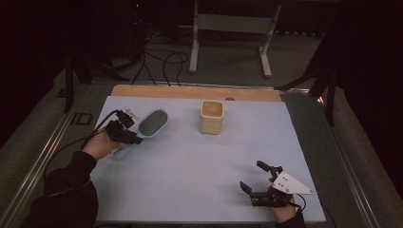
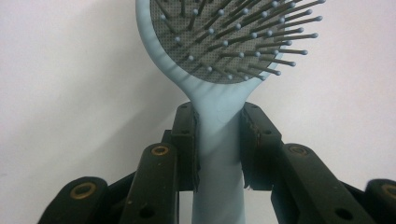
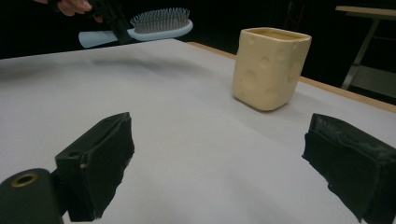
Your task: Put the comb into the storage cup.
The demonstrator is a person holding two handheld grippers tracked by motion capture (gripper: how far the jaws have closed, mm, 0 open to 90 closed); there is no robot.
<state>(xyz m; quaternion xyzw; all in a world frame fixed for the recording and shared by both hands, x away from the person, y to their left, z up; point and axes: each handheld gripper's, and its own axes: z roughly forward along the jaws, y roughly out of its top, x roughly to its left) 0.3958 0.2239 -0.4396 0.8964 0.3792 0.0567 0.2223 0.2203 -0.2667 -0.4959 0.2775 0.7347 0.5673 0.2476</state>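
We find the left gripper (image 1: 134,133) at the left side of the desk (image 1: 199,190), its fingers (image 2: 187,135) clamped on the handle of a light blue hairbrush (image 1: 151,124). In the left gripper view the handle runs straight up between the two black pads, which press on it from either side just below the neck, where the handle widens into the head. The head stands beyond the fingertips, with its grey cushion and bristles facing the camera. The lower end of the handle passes back between the fingers and out at the bottom edge of that view.

In the right gripper view we see the hairbrush (image 3: 154,25) held clear of the desk surface, roughly level, bristles upward, with a soft shadow on the desk beneath it. A hand (image 3: 74,5) shows behind the gripper that holds it.

The right gripper (image 1: 259,183) sits near the front right of the desk, well apart from the hairbrush. Its fingers (image 3: 100,158) stand wide apart, with nothing but the bare desk between them.

A cream cup (image 1: 211,117) with round dimples in its walls stands upright toward the back of the desk, right of the hairbrush and apart from it. It touches neither gripper. Cables (image 1: 161,61) lie on the floor beyond the desk
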